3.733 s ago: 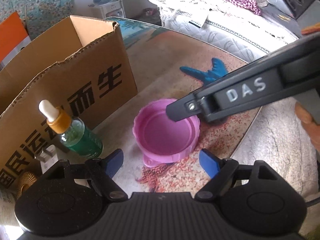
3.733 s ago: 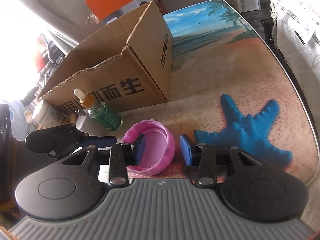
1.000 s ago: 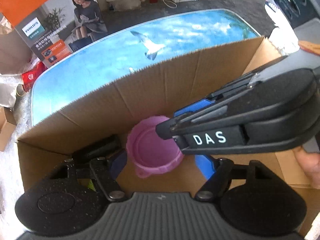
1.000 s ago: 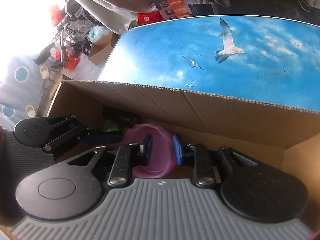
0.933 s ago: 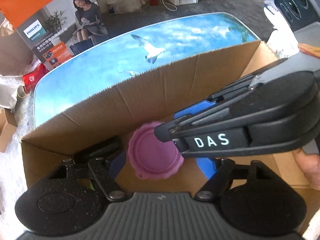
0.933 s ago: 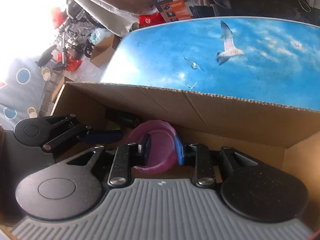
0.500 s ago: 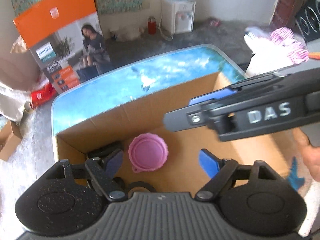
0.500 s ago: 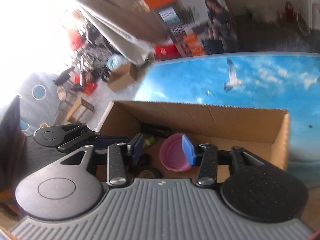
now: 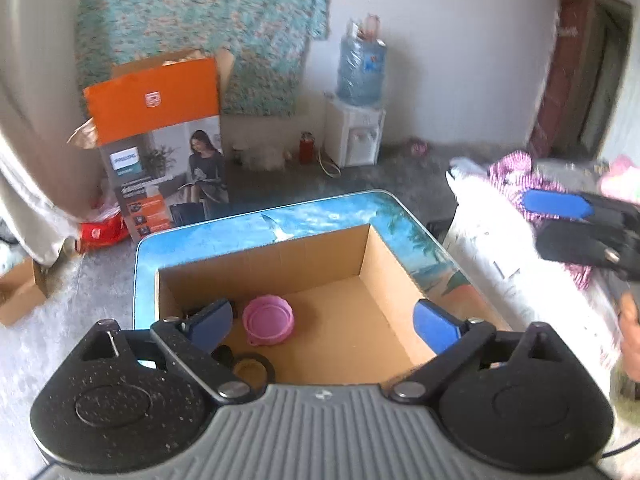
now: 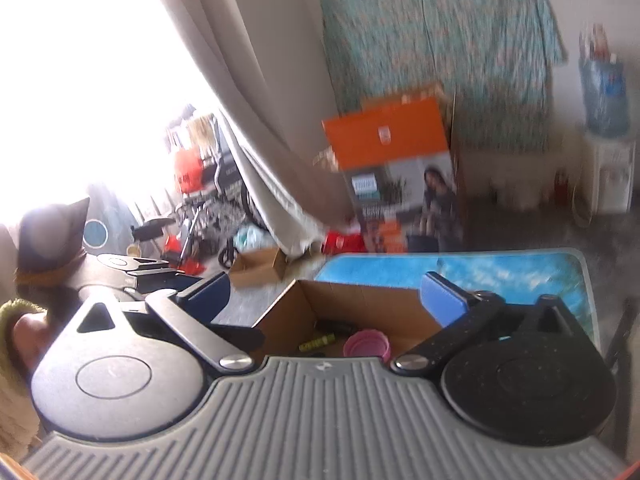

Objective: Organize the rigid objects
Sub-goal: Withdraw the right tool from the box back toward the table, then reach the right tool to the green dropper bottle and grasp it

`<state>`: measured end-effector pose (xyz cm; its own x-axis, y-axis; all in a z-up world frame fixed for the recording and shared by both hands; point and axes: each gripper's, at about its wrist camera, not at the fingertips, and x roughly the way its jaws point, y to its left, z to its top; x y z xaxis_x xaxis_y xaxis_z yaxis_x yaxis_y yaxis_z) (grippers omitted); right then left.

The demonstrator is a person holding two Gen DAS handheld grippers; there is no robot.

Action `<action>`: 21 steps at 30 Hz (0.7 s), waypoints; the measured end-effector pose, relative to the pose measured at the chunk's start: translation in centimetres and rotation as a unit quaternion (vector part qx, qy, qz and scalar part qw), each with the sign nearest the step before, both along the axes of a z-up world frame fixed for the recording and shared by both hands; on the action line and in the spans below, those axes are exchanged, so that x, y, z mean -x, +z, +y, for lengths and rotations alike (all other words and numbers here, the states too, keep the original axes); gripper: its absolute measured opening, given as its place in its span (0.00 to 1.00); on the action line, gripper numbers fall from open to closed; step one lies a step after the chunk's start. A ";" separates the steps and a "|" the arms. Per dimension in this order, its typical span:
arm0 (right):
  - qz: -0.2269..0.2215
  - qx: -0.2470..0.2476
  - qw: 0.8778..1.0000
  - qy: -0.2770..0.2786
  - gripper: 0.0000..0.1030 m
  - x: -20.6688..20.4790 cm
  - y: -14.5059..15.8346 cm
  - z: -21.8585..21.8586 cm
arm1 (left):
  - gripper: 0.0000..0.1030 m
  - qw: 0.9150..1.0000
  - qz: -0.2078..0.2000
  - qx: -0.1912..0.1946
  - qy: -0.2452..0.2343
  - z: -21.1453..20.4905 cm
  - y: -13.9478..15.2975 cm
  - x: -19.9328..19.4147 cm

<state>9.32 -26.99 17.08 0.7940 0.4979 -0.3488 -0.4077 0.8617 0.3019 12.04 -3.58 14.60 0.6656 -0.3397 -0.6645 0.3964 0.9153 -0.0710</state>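
Jaws apart on both grippers, pink bowl (image 9: 268,320) mouth-up in cardboard box (image 9: 384,276)

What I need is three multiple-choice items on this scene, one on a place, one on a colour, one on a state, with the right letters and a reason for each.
1. Where is the bowl?
A. on the floor by the water cooler
B. inside the cardboard box
C. held in the right tool

2. What colour is the bowl?
A. pink
B. green
C. white

3. How do the two tools stand?
A. both shut on the bowl
B. left shut, right open
C. both open and holding nothing

Answers:
1 B, the bowl lies on the floor of the cardboard box, near its left end.
2 A, it shows pink in both wrist views.
3 C, the left tool and the right tool each have their blue fingers spread wide with nothing between them.
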 end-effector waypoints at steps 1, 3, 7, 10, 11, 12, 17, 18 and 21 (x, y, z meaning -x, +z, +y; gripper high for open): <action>-0.012 0.007 1.000 0.001 0.99 1.6 0.1 -0.3 | 0.95 1.000 -0.001 0.012 0.009 0.2 -0.4 1.1; -0.032 0.012 0.999 -0.003 0.99 4.3 0.0 -1.1 | 0.95 0.999 0.001 0.033 0.016 0.3 -1.6 2.9; -0.061 0.028 0.997 -0.029 0.99 9.5 -1.3 -2.4 | 0.95 0.999 -0.009 0.041 0.024 0.5 -4.4 5.8; -0.057 0.032 0.997 -0.048 0.99 12.1 -3.2 -2.9 | 0.95 0.999 -0.024 0.030 0.023 0.2 -7.0 7.3; -0.050 0.028 0.997 -0.053 0.99 12.6 -4.1 -3.0 | 0.95 0.999 -0.023 0.026 0.019 -0.1 -8.0 7.6; -0.037 0.021 0.997 -0.058 0.99 13.0 -5.1 -3.2 | 0.95 0.999 -0.020 0.021 0.013 -0.5 -8.8 7.8; 0.031 0.003 0.997 -0.077 0.99 13.5 -10.2 -2.3 | 0.95 0.999 -0.031 -0.017 -0.023 -2.9 -12.9 8.7; 0.041 0.003 0.996 -0.080 0.99 13.5 -11.0 -2.0 | 0.95 0.998 -0.038 -0.029 -0.027 -3.4 -13.5 8.8; 0.064 0.001 0.995 -0.082 0.98 13.3 -12.7 -1.1 | 0.95 0.995 -0.067 -0.061 -0.039 -4.8 -14.8 9.0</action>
<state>-3.99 -28.11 4.38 0.8134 0.3653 -0.4528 -0.2210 0.9140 0.3403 3.08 -8.35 -0.23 0.7258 -0.3166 -0.6107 0.4654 0.8798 0.0970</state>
